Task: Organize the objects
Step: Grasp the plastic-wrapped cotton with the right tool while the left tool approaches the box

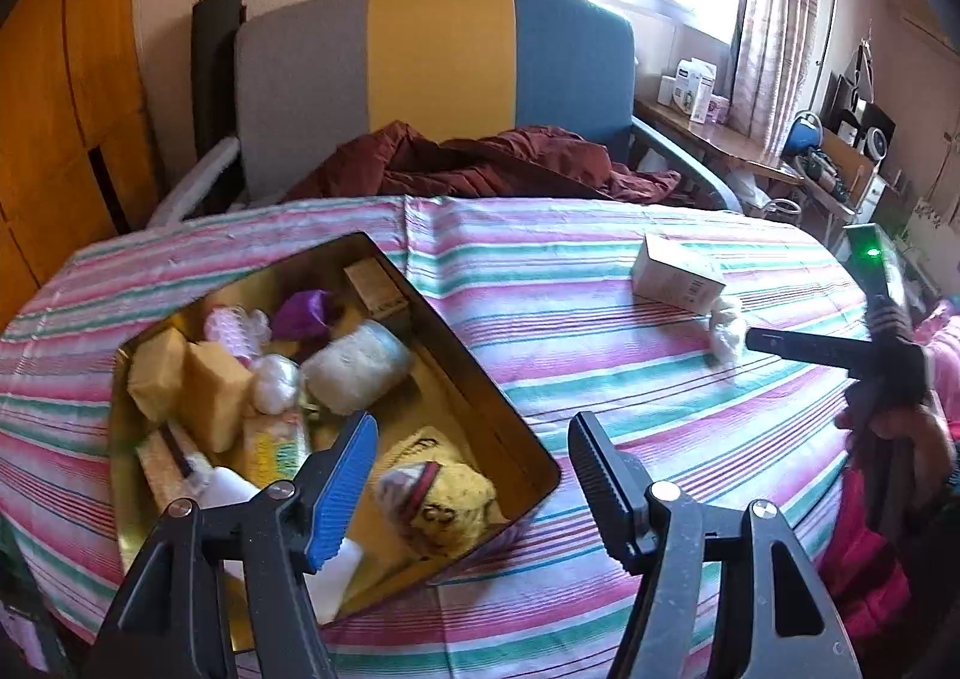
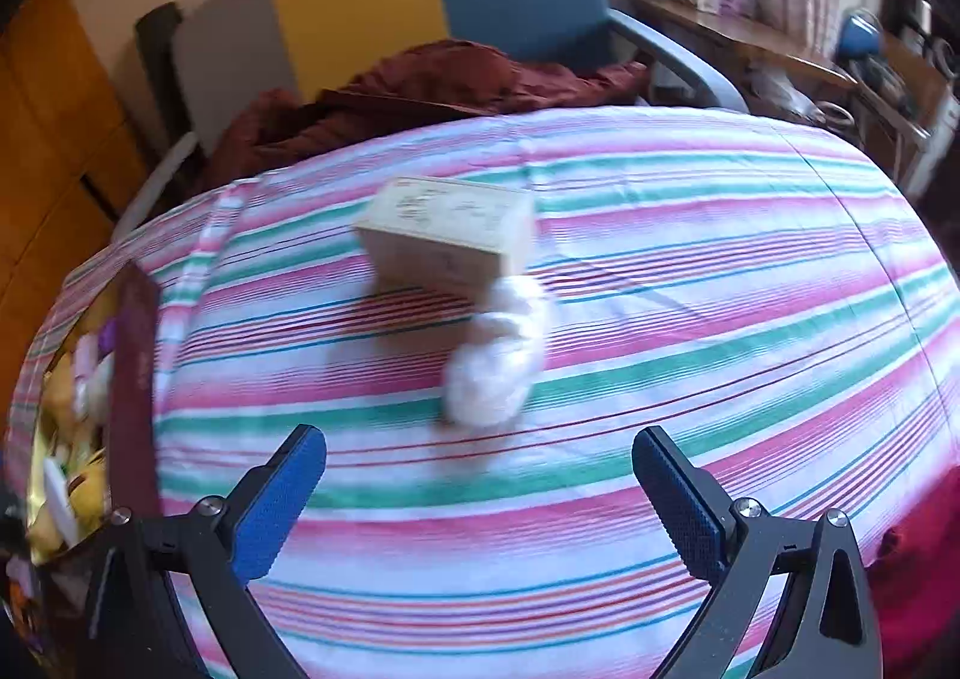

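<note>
A gold tin box sits on the striped tablecloth at left, holding several items: yellow sponges, a white roll, a purple piece, a yellow knitted thing. My left gripper is open and empty above the tin's near right corner. A small cardboard box and a white plastic-wrapped bundle lie on the cloth at right. In the right wrist view my right gripper is open and empty, just short of the white bundle, with the cardboard box behind it. The tin's edge shows at left.
A grey, yellow and blue chair with a maroon garment stands behind the table. A wooden desk with boxes is at the back right. The right hand-held gripper reaches in from the right edge.
</note>
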Tool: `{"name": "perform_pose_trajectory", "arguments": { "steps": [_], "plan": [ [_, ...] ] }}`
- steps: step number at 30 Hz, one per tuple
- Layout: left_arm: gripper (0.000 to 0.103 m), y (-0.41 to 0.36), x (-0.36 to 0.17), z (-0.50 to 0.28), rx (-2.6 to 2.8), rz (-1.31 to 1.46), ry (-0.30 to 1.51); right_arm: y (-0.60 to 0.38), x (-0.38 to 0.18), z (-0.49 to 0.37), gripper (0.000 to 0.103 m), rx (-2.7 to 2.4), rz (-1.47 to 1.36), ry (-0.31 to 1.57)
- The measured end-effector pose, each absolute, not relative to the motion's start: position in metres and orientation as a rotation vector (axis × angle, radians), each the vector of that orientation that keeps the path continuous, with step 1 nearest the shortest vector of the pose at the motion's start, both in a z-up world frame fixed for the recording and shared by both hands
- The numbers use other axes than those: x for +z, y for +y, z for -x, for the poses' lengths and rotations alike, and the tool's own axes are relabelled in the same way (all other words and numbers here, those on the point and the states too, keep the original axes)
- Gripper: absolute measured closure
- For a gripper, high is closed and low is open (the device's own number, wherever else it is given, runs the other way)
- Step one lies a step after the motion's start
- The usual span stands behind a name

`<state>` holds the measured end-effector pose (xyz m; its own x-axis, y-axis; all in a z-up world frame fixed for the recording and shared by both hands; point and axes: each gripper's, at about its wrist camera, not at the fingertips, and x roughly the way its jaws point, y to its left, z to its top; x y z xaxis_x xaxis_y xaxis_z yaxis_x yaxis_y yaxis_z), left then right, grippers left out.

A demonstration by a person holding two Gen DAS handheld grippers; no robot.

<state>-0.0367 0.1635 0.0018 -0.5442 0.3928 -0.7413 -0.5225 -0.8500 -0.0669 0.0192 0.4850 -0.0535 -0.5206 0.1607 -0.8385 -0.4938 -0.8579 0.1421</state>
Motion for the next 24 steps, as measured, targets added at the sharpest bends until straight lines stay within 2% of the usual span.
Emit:
{"name": "perform_pose_trajectory", "arguments": {
  "steps": [5, 8, 11, 12, 13, 14, 20, 24],
  "plan": [
    [0.036, 0.174, 0.001, 0.038, 2.328, 1.078, 0.224, 0.5, -0.066, 0.001, 0.001, 2.354, 1.289, 0.489],
    [0.036, 0.183, 0.001, 0.039, 2.308, 1.08, 0.244, 0.506, -0.075, 0.017, 0.013, 2.334, 1.309, 0.494],
    [0.036, 0.195, 0.002, 0.041, 2.286, 1.077, 0.263, 0.514, -0.089, 0.033, 0.028, 2.281, 1.353, 0.473],
    [0.036, 0.198, 0.003, 0.042, 2.278, 1.075, 0.264, 0.518, -0.093, 0.036, 0.041, 2.271, 1.369, 0.486],
    [0.036, 0.202, 0.004, 0.043, 2.266, 1.07, 0.264, 0.521, -0.099, 0.039, 0.063, 2.268, 1.403, 0.502],
    [0.036, 0.207, 0.005, 0.044, 2.259, 1.063, 0.268, 0.522, -0.101, 0.041, 0.066, 2.267, 1.423, 0.488],
    [0.036, 0.239, 0.0, 0.059, 2.156, 1.132, 0.226, 0.521, -0.086, 0.014, 0.067, 2.327, 1.447, 0.335],
    [0.033, 0.277, -0.002, 0.069, 2.117, 1.15, 0.252, 0.528, -0.083, -0.012, 0.066, 2.324, 1.451, 0.306]
  ]
}}
